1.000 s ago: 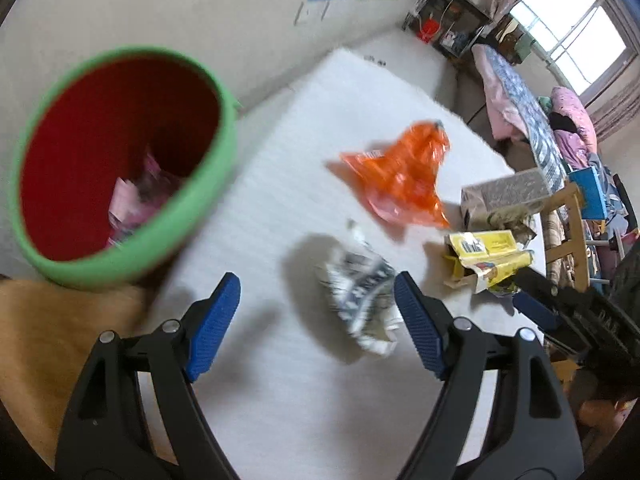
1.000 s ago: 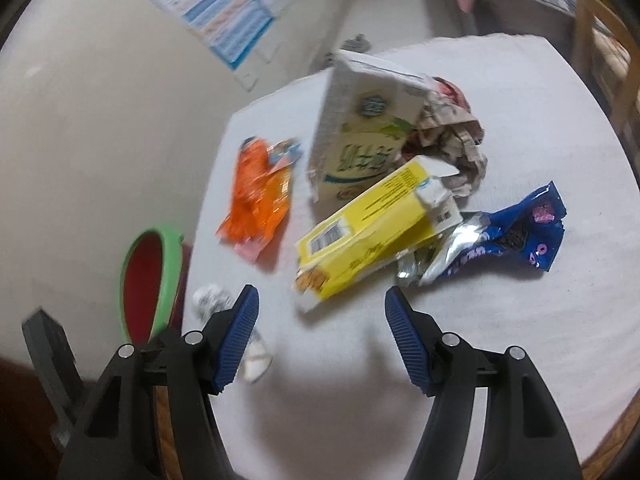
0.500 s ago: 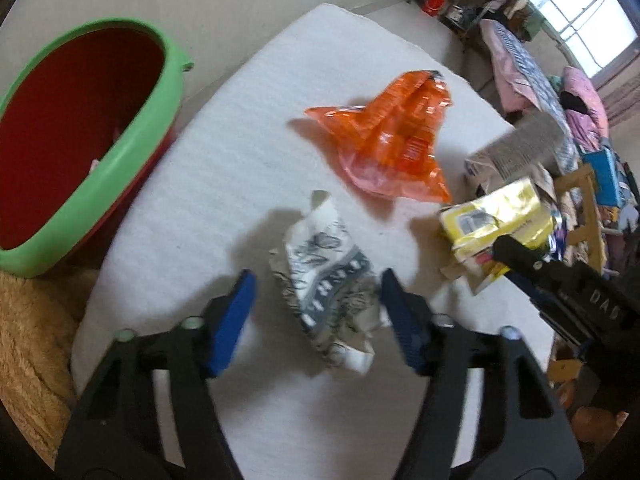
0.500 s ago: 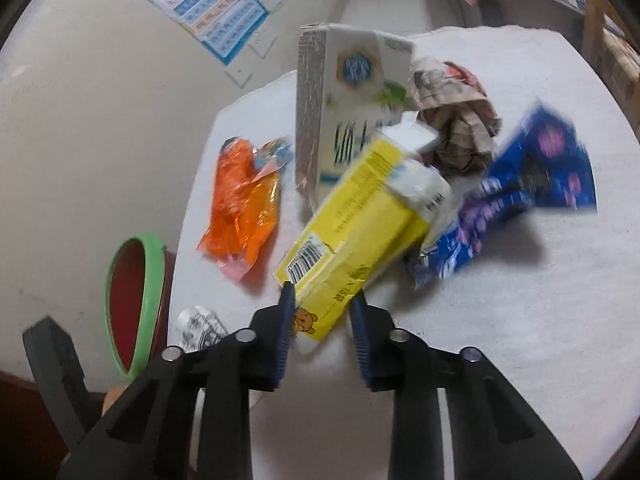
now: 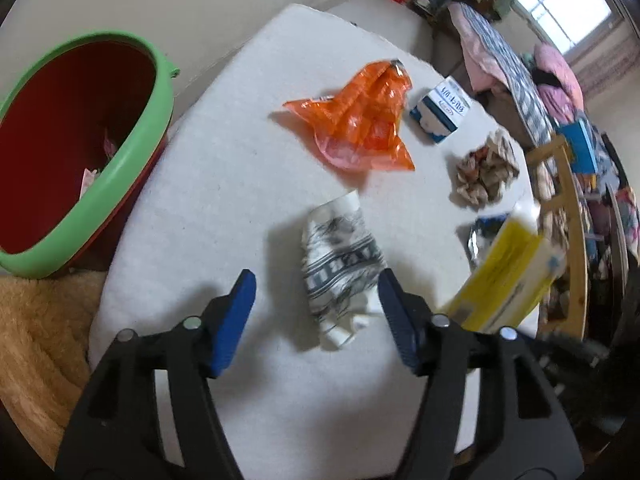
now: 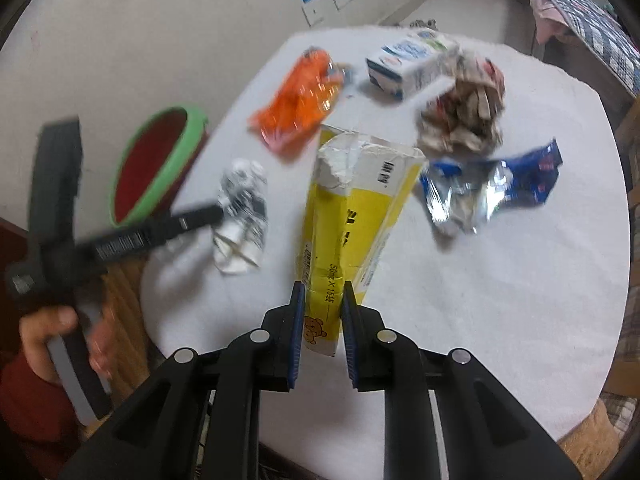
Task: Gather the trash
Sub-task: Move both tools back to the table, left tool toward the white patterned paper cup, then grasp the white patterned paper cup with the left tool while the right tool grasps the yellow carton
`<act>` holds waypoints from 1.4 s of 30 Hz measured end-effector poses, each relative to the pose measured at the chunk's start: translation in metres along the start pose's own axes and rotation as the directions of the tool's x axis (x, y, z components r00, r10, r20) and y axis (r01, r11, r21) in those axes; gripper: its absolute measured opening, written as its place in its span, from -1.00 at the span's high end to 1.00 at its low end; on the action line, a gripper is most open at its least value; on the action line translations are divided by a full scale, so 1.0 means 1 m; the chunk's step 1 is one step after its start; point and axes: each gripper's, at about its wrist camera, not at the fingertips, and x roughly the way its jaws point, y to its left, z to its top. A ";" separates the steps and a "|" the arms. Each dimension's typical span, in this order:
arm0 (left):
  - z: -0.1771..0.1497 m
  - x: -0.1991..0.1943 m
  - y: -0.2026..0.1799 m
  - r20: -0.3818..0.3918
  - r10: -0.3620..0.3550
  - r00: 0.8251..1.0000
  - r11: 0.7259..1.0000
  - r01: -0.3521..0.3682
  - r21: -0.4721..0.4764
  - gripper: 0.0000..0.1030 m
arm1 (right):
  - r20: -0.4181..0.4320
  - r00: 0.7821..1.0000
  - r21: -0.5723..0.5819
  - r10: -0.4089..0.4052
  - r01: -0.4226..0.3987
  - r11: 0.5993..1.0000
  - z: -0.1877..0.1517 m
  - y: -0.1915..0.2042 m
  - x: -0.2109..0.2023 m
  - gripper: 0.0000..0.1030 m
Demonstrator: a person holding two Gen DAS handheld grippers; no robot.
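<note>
My right gripper (image 6: 322,312) is shut on the lower end of a yellow carton (image 6: 356,208), which tilts up off the white table; the carton (image 5: 508,272) also shows at the right of the left wrist view. My left gripper (image 5: 316,312) hovers over a crumpled black-and-white wrapper (image 5: 340,260). Its jaws are opening, the wrapper lies between them, and the left pad stands clear of it. A red bin with a green rim (image 5: 132,152) stands off the table's left edge with some scraps inside.
An orange bag (image 5: 360,120), a blue-and-white milk carton (image 5: 442,114) on its side, a ball of crumpled paper (image 6: 464,108) and a blue foil wrapper (image 6: 492,188) lie on the round table (image 6: 480,300). A wooden chair (image 5: 572,216) stands at the table's far right.
My right gripper shut on the yellow carton and raised it on end; the white carton tipped over. My left gripper swung from the bin to the black-and-white wrapper, narrowed, then widened.
</note>
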 end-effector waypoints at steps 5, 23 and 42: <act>0.008 0.020 -0.013 -0.007 0.027 1.000 0.999 -0.027 -0.019 -0.39 | 0.001 1.000 0.075 0.001 -0.001 0.997 -0.005 -0.006 0.010 -0.03; -0.009 -0.009 -0.009 0.063 0.102 0.993 0.993 -0.105 0.046 0.08 | 0.058 0.998 0.358 0.031 -0.049 0.932 0.002 -0.039 0.022 -0.18; -0.003 -0.098 0.016 0.310 0.228 0.923 0.972 -0.235 -0.015 0.08 | 0.185 0.981 0.060 0.055 -0.067 0.996 0.018 0.032 -0.031 0.71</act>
